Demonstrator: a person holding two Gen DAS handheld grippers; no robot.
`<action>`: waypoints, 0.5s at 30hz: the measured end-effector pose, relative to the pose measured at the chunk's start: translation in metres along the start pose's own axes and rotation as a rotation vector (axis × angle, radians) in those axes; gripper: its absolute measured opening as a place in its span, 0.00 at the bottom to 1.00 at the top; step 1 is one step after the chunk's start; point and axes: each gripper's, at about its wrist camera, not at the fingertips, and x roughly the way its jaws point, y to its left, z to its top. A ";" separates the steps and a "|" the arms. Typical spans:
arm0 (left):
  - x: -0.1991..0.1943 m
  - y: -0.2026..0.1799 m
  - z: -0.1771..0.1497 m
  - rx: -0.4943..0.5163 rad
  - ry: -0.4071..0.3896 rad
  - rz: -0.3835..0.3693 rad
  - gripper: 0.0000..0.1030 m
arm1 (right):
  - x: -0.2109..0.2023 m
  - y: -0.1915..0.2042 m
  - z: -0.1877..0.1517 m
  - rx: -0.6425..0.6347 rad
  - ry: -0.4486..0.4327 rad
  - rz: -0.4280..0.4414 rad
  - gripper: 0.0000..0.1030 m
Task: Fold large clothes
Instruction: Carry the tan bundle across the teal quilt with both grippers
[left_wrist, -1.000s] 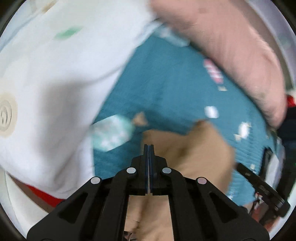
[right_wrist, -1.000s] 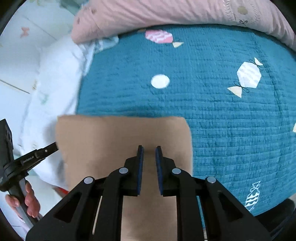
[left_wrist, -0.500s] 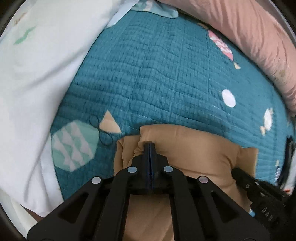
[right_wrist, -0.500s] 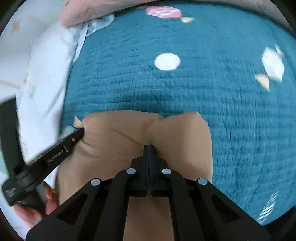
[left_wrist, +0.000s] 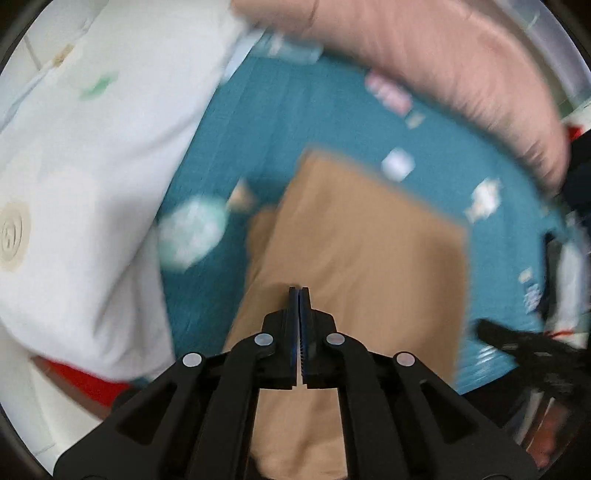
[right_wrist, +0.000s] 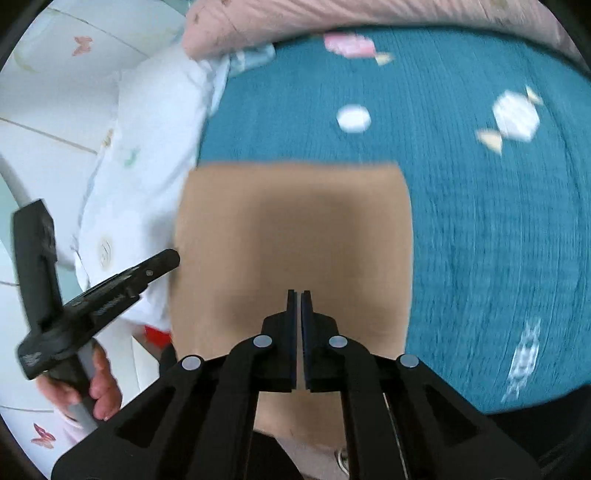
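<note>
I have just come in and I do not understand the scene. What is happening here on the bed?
A person is folding a tan garment on a teal quilt, with a handheld gripper in each hand. The right gripper and the left gripper both have their jaws together over the cloth. A white pillow and a pink pillow lie alongside.
</note>
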 end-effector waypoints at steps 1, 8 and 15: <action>0.024 0.010 -0.006 -0.036 0.050 -0.022 0.02 | 0.014 -0.003 -0.005 0.000 0.027 -0.031 0.01; 0.000 0.021 -0.011 -0.067 0.009 -0.051 0.02 | 0.020 0.001 -0.016 0.031 0.018 -0.002 0.04; 0.003 0.018 -0.077 -0.026 0.126 -0.102 0.02 | 0.015 0.004 -0.072 -0.068 0.104 0.000 0.05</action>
